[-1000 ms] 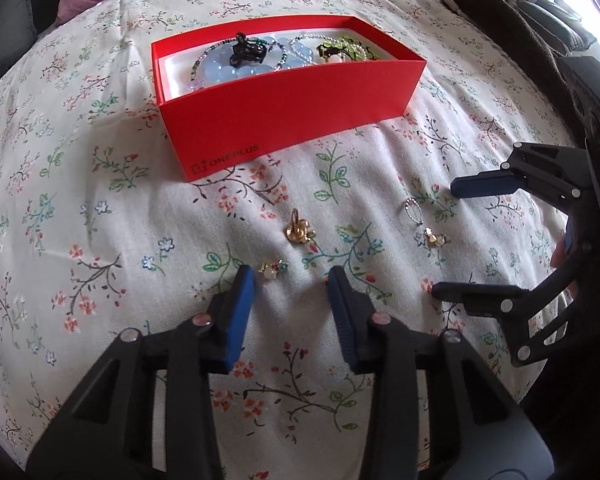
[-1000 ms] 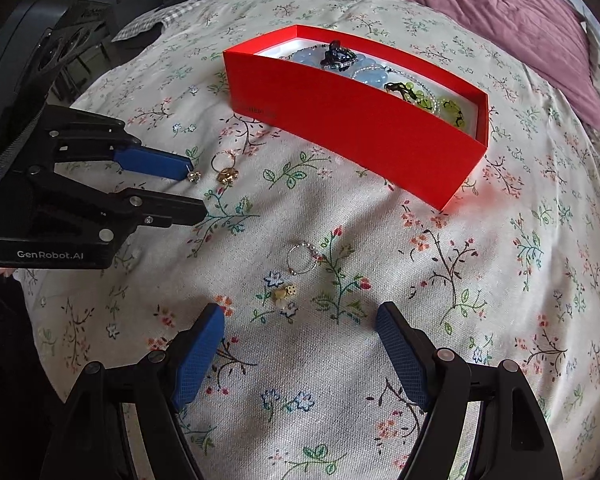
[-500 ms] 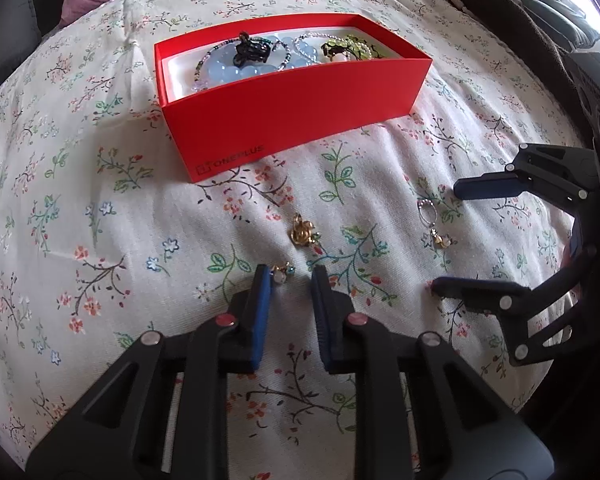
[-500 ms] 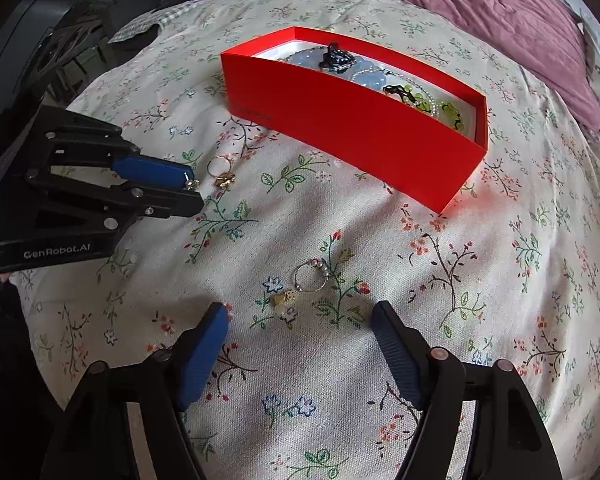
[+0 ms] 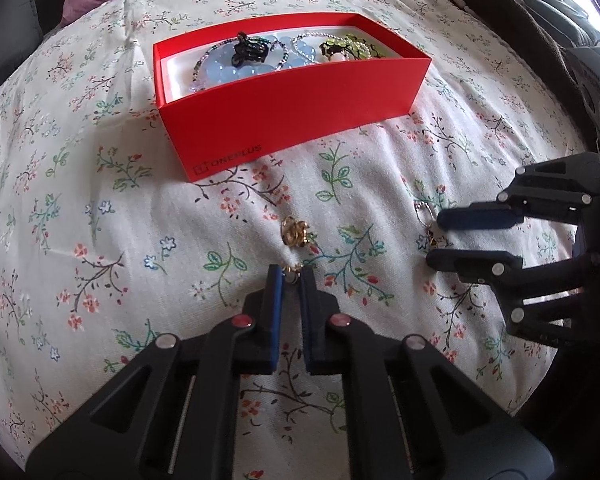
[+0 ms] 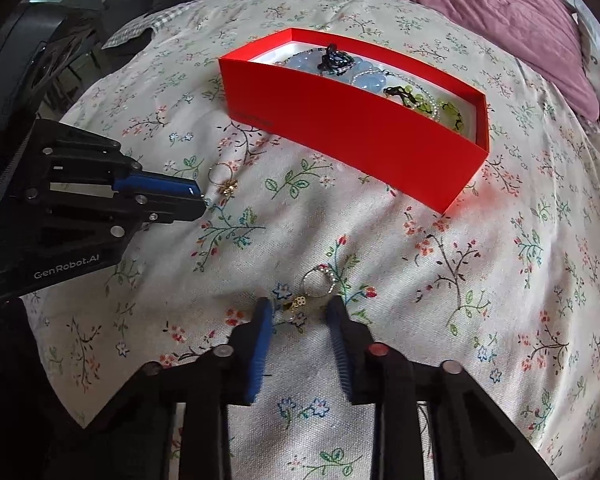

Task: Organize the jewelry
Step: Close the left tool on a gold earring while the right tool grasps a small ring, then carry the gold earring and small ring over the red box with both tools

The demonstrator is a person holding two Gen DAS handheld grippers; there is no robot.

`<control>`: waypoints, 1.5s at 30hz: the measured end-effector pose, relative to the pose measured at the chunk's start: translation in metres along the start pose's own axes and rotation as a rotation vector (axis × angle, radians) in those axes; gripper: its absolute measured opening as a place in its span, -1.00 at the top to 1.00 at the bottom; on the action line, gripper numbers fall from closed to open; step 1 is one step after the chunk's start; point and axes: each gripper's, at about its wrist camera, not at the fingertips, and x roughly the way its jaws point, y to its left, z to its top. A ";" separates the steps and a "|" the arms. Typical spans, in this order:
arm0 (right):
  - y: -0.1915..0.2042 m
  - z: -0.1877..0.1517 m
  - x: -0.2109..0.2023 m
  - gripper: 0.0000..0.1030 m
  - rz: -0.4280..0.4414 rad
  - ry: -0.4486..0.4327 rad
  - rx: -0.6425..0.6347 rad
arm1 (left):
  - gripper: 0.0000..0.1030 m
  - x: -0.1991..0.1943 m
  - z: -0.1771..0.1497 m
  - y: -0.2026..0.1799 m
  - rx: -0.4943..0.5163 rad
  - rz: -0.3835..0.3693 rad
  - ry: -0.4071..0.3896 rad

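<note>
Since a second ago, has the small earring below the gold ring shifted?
Yes. The small earring slid right, now almost straight below the gold ring.

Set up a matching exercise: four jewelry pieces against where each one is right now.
1 black hair claw
2 gold ring
3 small earring
4 beaded hoop with gold charm

A between the open right gripper fingers, unpinched
B in the red box
C pinched at the left gripper tips
D loose on the floral bedspread

Pairs: 1-B, 2-D, 3-C, 4-A. Both grippers' jaws have just been closing.
</note>
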 end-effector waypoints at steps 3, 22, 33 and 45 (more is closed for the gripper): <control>0.003 0.000 0.002 0.72 0.014 0.006 -0.012 | 0.83 0.000 0.001 -0.001 -0.005 -0.002 0.002; -0.014 0.013 -0.016 0.88 0.052 -0.016 0.090 | 0.86 -0.022 0.013 0.006 -0.075 -0.009 -0.033; -0.040 0.025 -0.045 0.88 0.069 -0.079 0.186 | 0.86 -0.040 0.027 0.018 -0.176 -0.014 -0.075; -0.060 0.050 -0.064 0.88 0.038 -0.145 0.264 | 0.86 -0.053 0.058 0.025 -0.269 -0.007 -0.133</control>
